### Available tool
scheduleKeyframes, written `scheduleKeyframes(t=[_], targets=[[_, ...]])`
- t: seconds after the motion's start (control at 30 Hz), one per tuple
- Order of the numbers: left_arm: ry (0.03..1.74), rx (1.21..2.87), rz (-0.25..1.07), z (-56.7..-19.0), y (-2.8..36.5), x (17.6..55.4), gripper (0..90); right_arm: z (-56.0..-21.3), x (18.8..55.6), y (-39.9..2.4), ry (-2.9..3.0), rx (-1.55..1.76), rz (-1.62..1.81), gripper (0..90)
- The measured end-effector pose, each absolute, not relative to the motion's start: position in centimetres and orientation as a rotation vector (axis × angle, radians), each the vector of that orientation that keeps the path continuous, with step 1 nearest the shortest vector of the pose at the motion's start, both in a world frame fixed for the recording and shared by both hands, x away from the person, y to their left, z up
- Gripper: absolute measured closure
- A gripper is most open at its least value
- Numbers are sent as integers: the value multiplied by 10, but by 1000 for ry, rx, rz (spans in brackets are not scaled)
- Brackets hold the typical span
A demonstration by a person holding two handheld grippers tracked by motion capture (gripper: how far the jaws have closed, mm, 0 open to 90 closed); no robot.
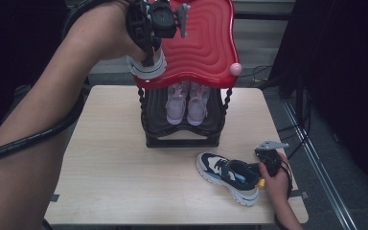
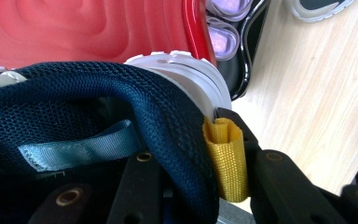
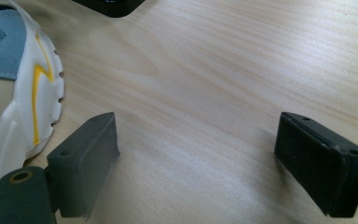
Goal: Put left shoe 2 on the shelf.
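My left gripper [image 1: 149, 53] is raised over the near left corner of the red top shelf [image 1: 206, 43] of a shoe rack. It is shut on the heel collar of a navy mesh sneaker [image 1: 146, 67] with a white sole. In the left gripper view the jaws [image 2: 191, 140] pinch the padded collar [image 2: 121, 88] beside a yellow pull tab [image 2: 226, 158]. The matching sneaker [image 1: 227, 176] lies on the table at the front right. My right gripper [image 1: 264, 168] sits just behind its heel, open, with bare wood between the jaws [image 3: 196, 154] and the sneaker's white sole [image 3: 23, 112] to their left.
A pair of lilac shoes [image 1: 188, 103] stands on the rack's black lower shelf [image 1: 182, 132]. A pink knob [image 1: 236, 68] caps the red shelf's right corner. The wooden table [image 1: 110, 163] ends close behind the rack; cables run over the floor at the right [image 1: 292, 129].
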State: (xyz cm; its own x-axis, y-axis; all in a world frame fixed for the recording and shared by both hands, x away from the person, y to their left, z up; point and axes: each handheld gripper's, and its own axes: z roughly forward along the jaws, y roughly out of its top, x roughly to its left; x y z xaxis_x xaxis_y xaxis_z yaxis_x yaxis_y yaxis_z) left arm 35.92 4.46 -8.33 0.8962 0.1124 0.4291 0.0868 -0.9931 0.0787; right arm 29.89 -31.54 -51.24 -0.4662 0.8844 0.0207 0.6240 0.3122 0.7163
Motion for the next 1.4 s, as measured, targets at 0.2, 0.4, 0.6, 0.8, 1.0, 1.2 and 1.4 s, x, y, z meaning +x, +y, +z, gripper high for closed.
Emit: scheduleKeyframes(t=[0.2,0.4,0.6,0.8,1.0,1.2,1.4], targets=[[108,3025,718,-87,36,372,713,-512,299,-315,2209,1345,949,127],[59,3024,720,-92,27,383,711,-512,299,-315,2210,1345,947,127],[17,3028,719,-94,16,393,706,-512,299,-315,2210,1346,947,127],[-14,3031,715,-99,7,400,703,-512,299,-315,2209,1347,947,127],[-40,3033,710,-102,0,406,698,-512,299,-315,2209,1346,947,127],[-64,3034,700,-103,-5,410,696,-512,299,-315,2209,1346,947,127],[-73,3038,702,-106,-7,415,694,-512,299,-315,2210,1343,948,127]])
